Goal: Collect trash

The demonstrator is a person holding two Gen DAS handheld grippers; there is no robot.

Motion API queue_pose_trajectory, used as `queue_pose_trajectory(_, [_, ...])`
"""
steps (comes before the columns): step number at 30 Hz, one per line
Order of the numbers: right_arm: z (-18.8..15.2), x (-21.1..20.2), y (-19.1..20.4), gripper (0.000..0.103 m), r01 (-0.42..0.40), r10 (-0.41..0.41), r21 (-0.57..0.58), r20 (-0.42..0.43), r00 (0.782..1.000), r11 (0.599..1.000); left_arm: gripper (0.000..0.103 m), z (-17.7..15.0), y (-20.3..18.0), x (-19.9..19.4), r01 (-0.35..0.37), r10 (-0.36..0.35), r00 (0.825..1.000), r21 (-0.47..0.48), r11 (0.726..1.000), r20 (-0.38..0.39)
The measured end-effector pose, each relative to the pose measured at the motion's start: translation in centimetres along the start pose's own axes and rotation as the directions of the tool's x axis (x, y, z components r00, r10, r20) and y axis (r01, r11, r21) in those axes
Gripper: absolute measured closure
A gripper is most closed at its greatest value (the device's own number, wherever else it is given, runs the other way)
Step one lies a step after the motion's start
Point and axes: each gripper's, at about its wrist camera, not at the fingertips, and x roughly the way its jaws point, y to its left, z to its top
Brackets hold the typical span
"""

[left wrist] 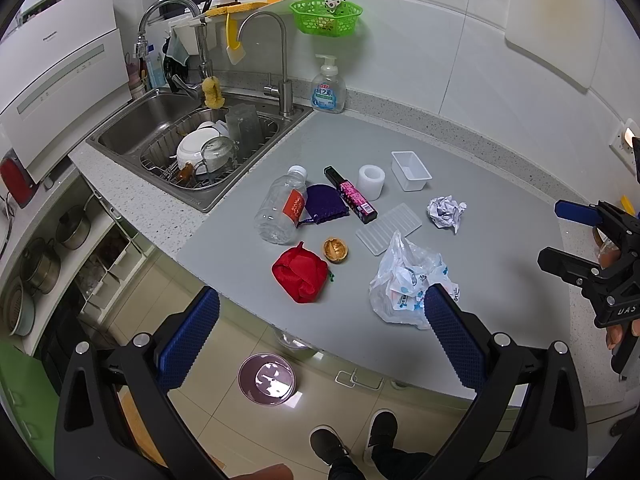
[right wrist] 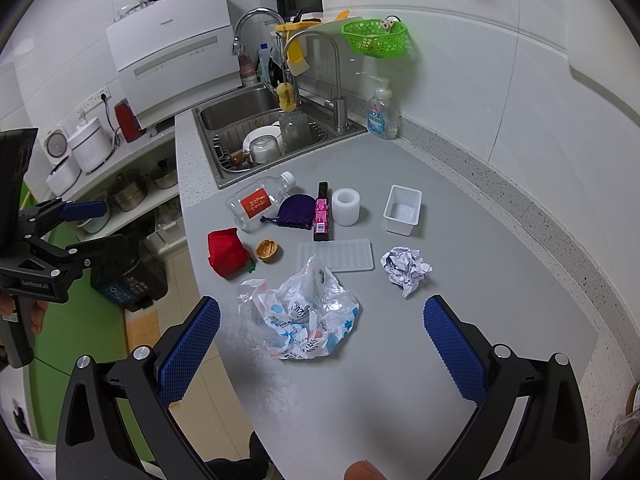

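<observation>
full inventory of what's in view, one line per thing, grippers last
plastic bottle: 1, clear, red label, lying near the sink
pouch: 1, purple, beside the bottle
black box: 1, pink label, right of the pouch
white cylinder: 1, upright
white tray: 1, empty
ridged tray: 1, translucent, flat
crumpled paper: 1, white
plastic bag: 1, clear with blue print, nearest
red cloth: 1, at counter edge
nut shell: 1, golden
soap bottle: 1, by the wall
green basket: 1, on the wall
left gripper: open
right gripper: open
</observation>
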Motion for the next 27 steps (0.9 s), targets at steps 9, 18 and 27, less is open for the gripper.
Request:
queue_pose_trajectory(9, [0.0,0.0,0.0,0.005,-0.001,0.001,0.002,-0.005,1.000,1.000,0.003,0.1,-0.1,0.8,-0.001,0.001,1.000,-0.004,1.000,-0.007])
queue_pose_trajectory(18, [-0.2,1.2,-0.6,0.005,-0.004,0.004,0.010,-0.024,1.000,1.000,0.003,0.4,0.6,3.3,-0.007,0.006,1.000,-0.020,1.000,-0.026])
queue_pose_trajectory(27, [0.0,1.9,-1.6,0.005,-0.002,0.003,0.021,-0.037,0.999,1.000,0.003,1.4,1.6,7.2,-0.025,0.022,0.998,-0.053,0.998,-0.057])
